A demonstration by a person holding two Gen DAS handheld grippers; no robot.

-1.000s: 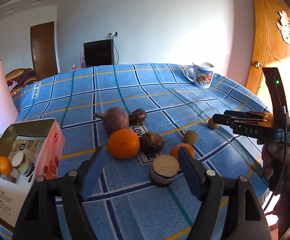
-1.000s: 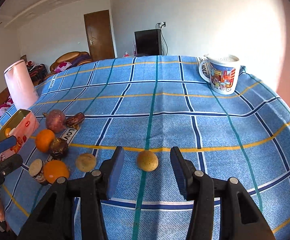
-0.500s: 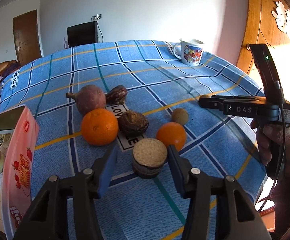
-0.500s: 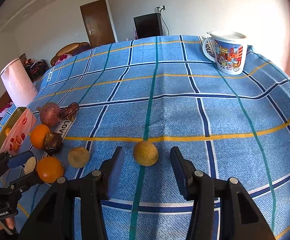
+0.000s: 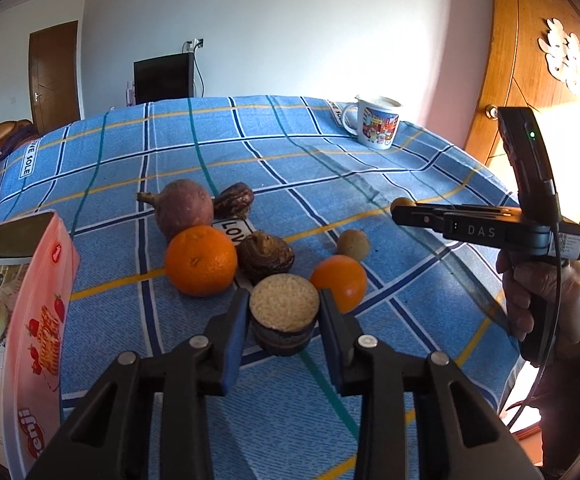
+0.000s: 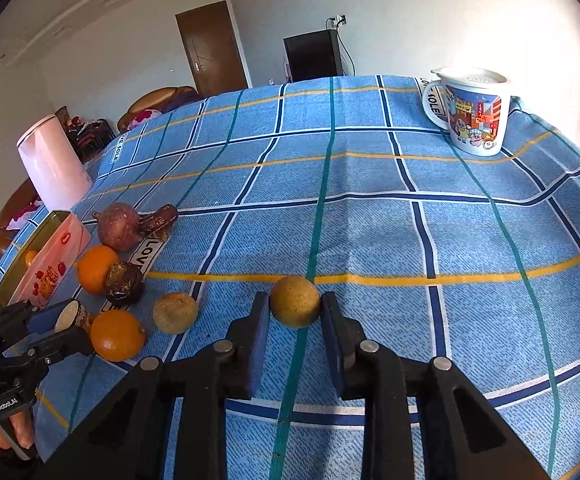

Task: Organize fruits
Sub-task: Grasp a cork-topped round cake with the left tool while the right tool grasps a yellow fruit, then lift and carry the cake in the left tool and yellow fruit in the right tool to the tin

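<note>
My left gripper (image 5: 283,320) is closed around a cut dark-skinned fruit with a pale flat top (image 5: 284,312) that rests on the blue checked cloth (image 5: 290,160). My right gripper (image 6: 295,312) is closed around a small round yellow-brown fruit (image 6: 295,306) on the cloth. Near the left gripper lie a big orange (image 5: 201,260), a small orange (image 5: 340,282), a dark wrinkled fruit (image 5: 265,256), a purple round fruit (image 5: 184,208), a brown date-like fruit (image 5: 234,205) and a small tan fruit (image 5: 353,244). A pink tin box (image 5: 30,320) stands open at the left.
A printed white mug (image 6: 472,114) stands at the far right of the table. A pink cylinder (image 6: 52,164) stands at the far left. The table's right edge drops off near the right hand (image 5: 546,300). A wooden door (image 5: 530,60) is beyond.
Both grippers moved forward and narrowed. The left one now encloses the cut fruit, the right one encloses the yellow-brown fruit.
</note>
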